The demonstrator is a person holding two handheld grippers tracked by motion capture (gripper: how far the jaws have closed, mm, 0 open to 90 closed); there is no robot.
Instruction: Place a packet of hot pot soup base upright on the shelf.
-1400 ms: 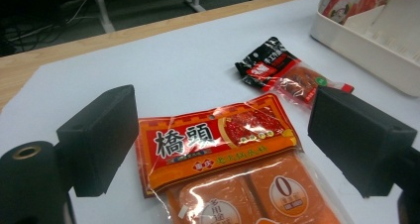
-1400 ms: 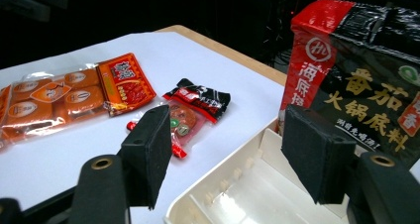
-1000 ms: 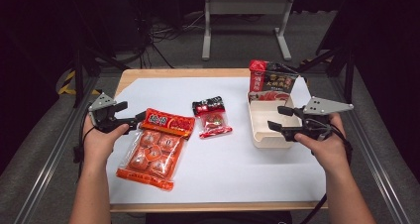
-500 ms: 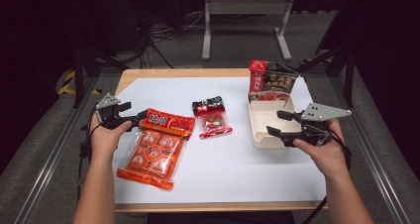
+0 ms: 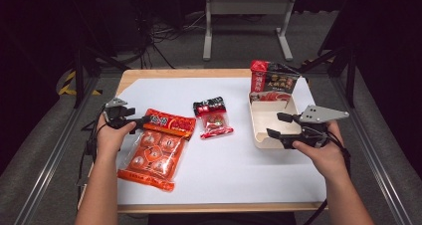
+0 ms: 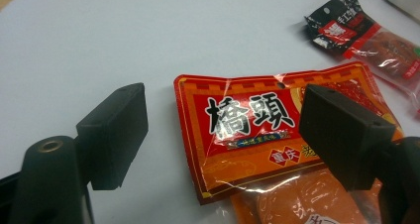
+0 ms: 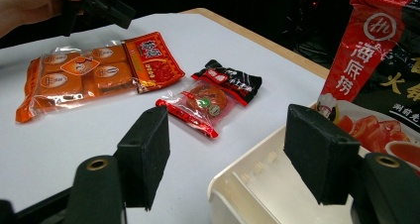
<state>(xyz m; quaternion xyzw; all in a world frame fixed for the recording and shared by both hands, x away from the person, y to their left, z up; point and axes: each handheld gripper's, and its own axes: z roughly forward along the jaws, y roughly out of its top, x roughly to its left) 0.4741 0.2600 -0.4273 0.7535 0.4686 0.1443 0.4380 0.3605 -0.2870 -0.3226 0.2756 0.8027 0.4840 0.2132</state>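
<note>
Item: orange snack packet (image 5: 155, 150), flat multi-pack of small round wrapped pieces, lying on the left half of the white table (image 5: 234, 175), its red printed header (image 6: 245, 127) at the far end, toward the table's middle.

Handling, as I judge it: light, soft, floppy. The glossy film looks slippery and will crinkle; the pieces inside may shift and sag if I lift it by one end. It does not look fragile, though a hard squeeze could crush a piece.

Where to take hold: the flat sealed header strip, which is thin and has nothing inside to bruise. In my left gripper view its near-left corner lies between my jaws.

My left gripper (image 5: 133, 121): jaws wide, one on either side of the header's left corner, pads not pressing on it. They have just been closing slightly, with the header corner between them.

My right gripper (image 5: 279, 126): jaws wide, holding nothing, poised over the near-left rim of the cream tray (image 5: 268, 116) on the right of the table.

Also present: small red-and-black snack packet (image 5: 213, 117) at table centre; red-and-black sauce pouch (image 5: 271, 83) propped upright at the tray's far end.

Change from the earlier frames: my left hand (image 5: 112, 135) has come down and in toward the header, from beside and above it to level with the packet's edge. My right hand (image 5: 321, 153) has hardly shifted. The packets and tray lie as they did.
</note>
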